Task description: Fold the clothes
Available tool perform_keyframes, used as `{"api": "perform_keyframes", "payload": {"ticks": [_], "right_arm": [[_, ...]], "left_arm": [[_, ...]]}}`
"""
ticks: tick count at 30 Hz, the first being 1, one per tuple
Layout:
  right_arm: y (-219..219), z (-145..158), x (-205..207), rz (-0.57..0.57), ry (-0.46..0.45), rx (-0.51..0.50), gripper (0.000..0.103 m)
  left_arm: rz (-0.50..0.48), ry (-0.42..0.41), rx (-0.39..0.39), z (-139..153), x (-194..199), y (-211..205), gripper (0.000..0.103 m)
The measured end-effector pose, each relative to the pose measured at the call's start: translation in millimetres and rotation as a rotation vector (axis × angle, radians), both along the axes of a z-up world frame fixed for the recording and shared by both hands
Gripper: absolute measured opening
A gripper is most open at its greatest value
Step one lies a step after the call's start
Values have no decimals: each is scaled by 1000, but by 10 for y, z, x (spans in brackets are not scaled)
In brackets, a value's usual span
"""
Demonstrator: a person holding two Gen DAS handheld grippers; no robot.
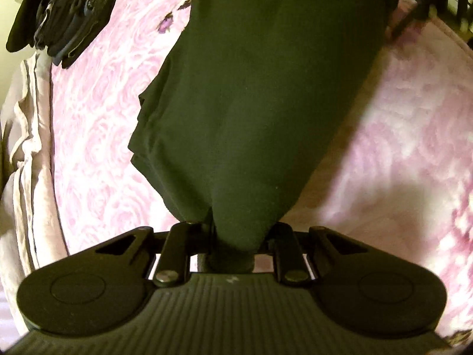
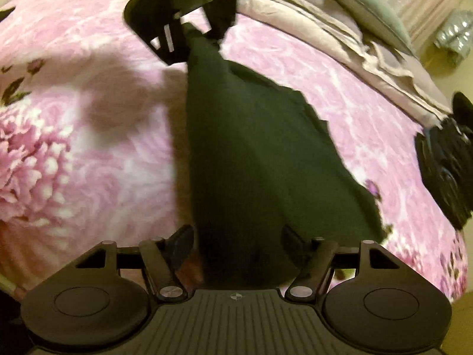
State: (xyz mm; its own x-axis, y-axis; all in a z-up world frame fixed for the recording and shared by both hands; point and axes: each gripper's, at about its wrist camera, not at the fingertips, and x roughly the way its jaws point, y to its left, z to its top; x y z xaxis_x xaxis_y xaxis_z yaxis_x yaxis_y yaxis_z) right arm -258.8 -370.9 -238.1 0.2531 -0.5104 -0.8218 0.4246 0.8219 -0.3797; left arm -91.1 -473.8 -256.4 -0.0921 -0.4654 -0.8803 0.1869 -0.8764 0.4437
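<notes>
While your left gripper pinches one end of the dark green garment, that cloth stretches away from it over the pink floral blanket and reaches the far end, where the right gripper's black frame sits at its top corner. Fingers there are drawn close on a bunched wad of fabric; pads pressing it.

From the right wrist view, your right gripper has the garment's other end lying between its fingers, which stand spread with gaps to the cloth on both sides. No pinch visible on that side; view is blurred, so contact at the very base I cannot tell. Left gripper shows at the garment's far end, clamped on its narrow tip.

Garment hangs in a long band between the two grippers, widening toward the middle, one loose folded edge sagging toward the stack side. Stack of folded dark clothes sits well apart from the garment, near the blanket's edge. Beige bedding lies bunched beyond the blanket, past the garment.
</notes>
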Motion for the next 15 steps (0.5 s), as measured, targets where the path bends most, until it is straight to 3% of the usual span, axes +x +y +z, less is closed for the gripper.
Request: {"api": "perform_keyframes", "payload": {"ticks": [4, 8, 12, 15], "right_arm": [[-175, -306, 2, -38, 103, -12, 66], [-270, -147, -223, -24, 67, 21, 24], [-432, 251, -447, -14, 62, 27, 22], [-652, 594, -602, 38, 59, -26, 22]], "left_arm": [[20, 13, 3, 68, -5, 38, 15], [10, 0, 1, 151, -84, 142, 14], [24, 13, 2, 296, -207, 278, 14], [83, 48, -7, 479, -322, 287, 14]]}}
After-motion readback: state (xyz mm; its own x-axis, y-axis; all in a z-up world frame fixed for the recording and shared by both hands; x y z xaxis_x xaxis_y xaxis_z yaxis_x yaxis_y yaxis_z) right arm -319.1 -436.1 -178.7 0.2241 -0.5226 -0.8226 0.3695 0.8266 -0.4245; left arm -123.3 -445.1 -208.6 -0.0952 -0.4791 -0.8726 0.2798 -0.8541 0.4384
